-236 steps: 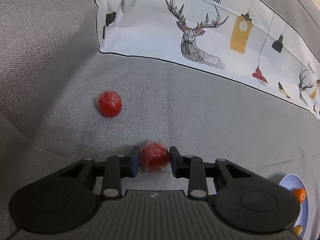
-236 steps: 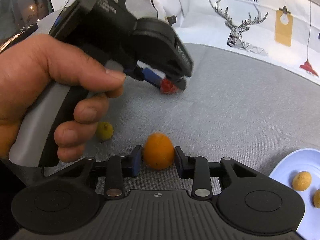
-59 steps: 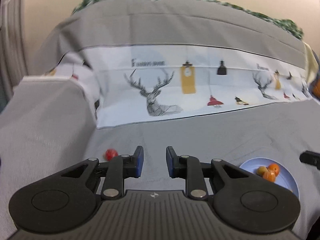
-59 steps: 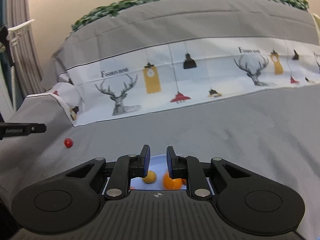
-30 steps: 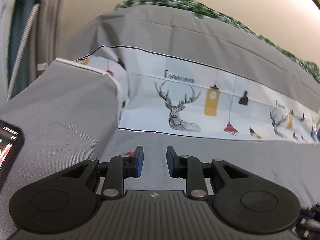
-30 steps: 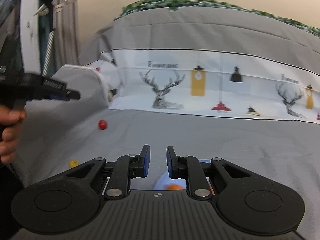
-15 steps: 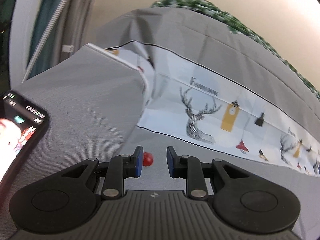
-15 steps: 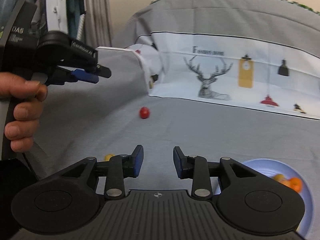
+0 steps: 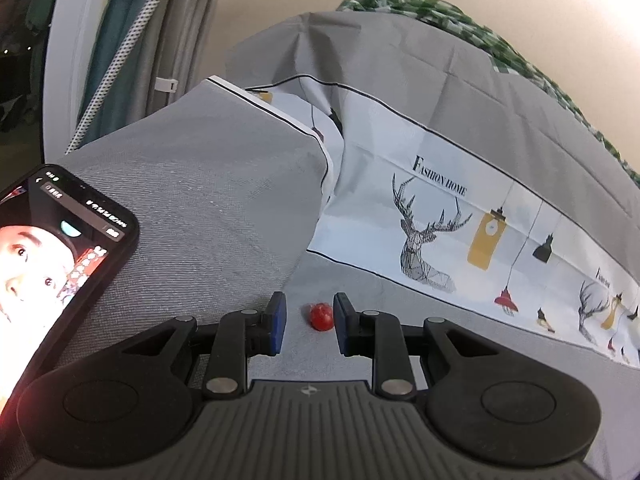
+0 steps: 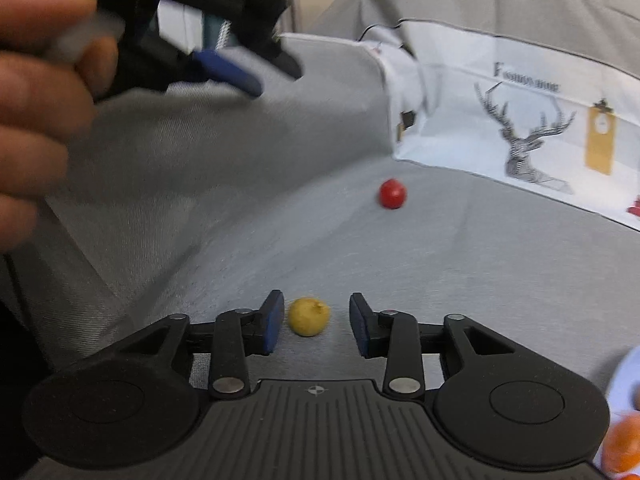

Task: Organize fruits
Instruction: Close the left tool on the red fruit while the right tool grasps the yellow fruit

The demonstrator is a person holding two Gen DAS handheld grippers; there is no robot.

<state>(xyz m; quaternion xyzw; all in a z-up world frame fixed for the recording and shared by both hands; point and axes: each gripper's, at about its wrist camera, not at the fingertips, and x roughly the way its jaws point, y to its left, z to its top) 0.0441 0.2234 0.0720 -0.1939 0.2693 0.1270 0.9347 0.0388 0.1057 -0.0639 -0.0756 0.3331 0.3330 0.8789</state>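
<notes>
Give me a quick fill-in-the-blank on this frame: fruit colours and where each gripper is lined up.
1. The fruit seen between the right gripper's fingers is ____ in colour.
2. The fruit lined up ahead of the left gripper is ____.
3. The cloth's printed text sits above a drawing of a ____.
4. The orange fruit lies on a pale ____ plate.

Missing words: yellow; red; deer; blue

The sofa cover (image 9: 208,184) is plain grey, with a white band (image 9: 460,240) along the far back printed with black line-drawn deer, mustard and red lamps and black lettering. On the seat lie a red fruit (image 10: 392,194), farther off, and a nearer yellow fruit (image 10: 309,316). The black grippers have blue pads (image 10: 272,320). At the right, a pale blue plate (image 10: 624,384) holds orange fruit (image 10: 624,440).
</notes>
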